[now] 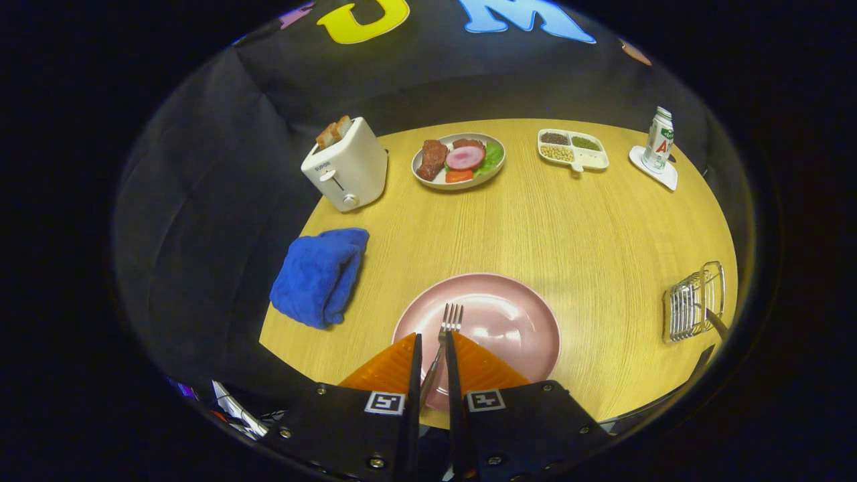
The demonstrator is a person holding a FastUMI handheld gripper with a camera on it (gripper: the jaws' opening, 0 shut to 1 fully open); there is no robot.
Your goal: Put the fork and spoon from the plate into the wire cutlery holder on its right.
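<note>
A: Tongs [432,348]?
B: Pinching the fork [444,338] by its handle, above the pink plate [515,321].
A: Wire cutlery holder [693,302]?
B: Right of the plate, near the desk [576,221] edge, spoon handle [716,323] poking out.

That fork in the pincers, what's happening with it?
A person's hand-held gripper has its two fingers closed on the fork, holding it by the handle over the pink plate. The wire holder it should go into stands off to the right on the table, with something already sticking out of it, perhaps the spoon. The fork still has to be carried there.
</note>
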